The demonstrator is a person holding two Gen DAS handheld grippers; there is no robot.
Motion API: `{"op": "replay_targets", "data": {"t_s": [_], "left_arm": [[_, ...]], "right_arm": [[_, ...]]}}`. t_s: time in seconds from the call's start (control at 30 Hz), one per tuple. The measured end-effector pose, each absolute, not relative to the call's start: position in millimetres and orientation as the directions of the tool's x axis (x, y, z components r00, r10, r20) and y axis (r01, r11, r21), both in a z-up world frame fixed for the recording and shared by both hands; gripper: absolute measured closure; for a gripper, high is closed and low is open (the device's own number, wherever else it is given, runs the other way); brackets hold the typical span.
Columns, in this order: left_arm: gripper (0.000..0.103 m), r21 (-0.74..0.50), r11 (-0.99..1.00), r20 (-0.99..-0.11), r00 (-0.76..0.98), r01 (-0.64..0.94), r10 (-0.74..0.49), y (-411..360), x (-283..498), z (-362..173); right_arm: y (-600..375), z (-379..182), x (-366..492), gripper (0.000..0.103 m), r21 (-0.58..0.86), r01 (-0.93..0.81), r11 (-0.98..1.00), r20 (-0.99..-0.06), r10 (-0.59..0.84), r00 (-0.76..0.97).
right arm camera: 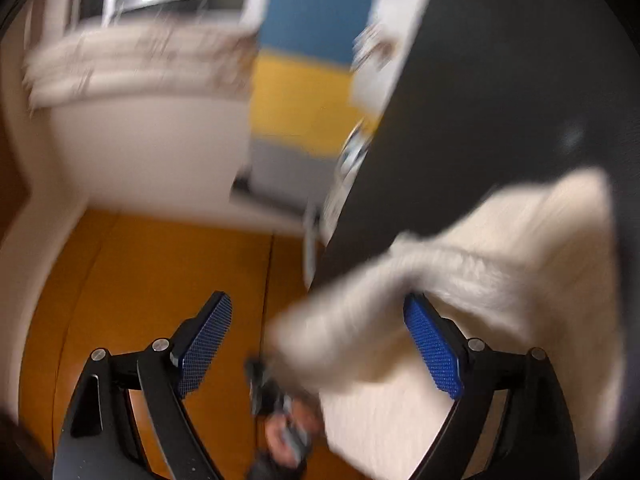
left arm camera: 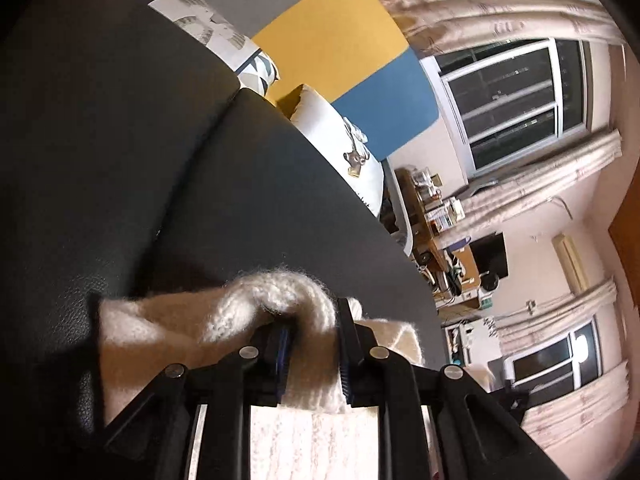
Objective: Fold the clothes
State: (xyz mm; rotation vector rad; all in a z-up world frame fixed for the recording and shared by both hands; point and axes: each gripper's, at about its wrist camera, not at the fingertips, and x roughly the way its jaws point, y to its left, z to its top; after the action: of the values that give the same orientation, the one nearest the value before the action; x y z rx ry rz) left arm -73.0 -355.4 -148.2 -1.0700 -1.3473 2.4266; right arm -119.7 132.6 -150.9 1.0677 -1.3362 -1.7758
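A: Nearest the lens in the left wrist view is the left claw (left arm camera: 310, 344), its black arms filling the bottom edge. What is it doing?

B: It is clamped on a fold of the cream knit garment (left arm camera: 224, 320). A thick, fuzzy roll of the knit bulges up over the fingertips (left arm camera: 280, 344), and ribbed fabric hangs down between the two blue-lined fingers toward the camera.

A: And where does the rest of the garment lie?

B: On the dark sofa seat (left arm camera: 168, 152), spreading to the left of the claw and a little to its right. Beyond the seat stand two printed cushions (left arm camera: 352, 156), then a wall panel (left arm camera: 348, 64) of grey, yellow and blue blocks, curtains (left arm camera: 512, 8) and a window (left arm camera: 516, 104).

A: The right wrist view?

B: Heavily blurred. The right claw (right arm camera: 320, 348) stands wide open, its blue pads (right arm camera: 434, 348) well apart and holding nothing. The cream garment (right arm camera: 500, 264) drapes across the right half of the view, over the dark seat (right arm camera: 500, 80); one lobe of it crosses between the fingers. Whether it touches the right pad I cannot tell.

A: Anything below?

B: An orange wooden floor (right arm camera: 160, 272) to the left, and a small dark object at the bottom centre, too smeared to name.
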Motion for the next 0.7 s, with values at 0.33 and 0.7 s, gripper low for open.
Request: {"op": "replay_targets", "data": {"t_s": [0.33,0.7], "left_arm": [[0.081,-0.773,-0.611,-0.495,-0.764,0.17,0.414,-366,-13,-121],[0.08,-0.611,-0.79,-0.598,-0.627,-0.046,0.499,-252,39,-124]], "right_arm": [[129,-125,-73,0.013,0.731,0.176,-0.66,-0.536,-0.714,-0.45],[173,-133,-21,0.034,0.565,0.184,-0.804,-0.661,-0.575,-0.482]]}}
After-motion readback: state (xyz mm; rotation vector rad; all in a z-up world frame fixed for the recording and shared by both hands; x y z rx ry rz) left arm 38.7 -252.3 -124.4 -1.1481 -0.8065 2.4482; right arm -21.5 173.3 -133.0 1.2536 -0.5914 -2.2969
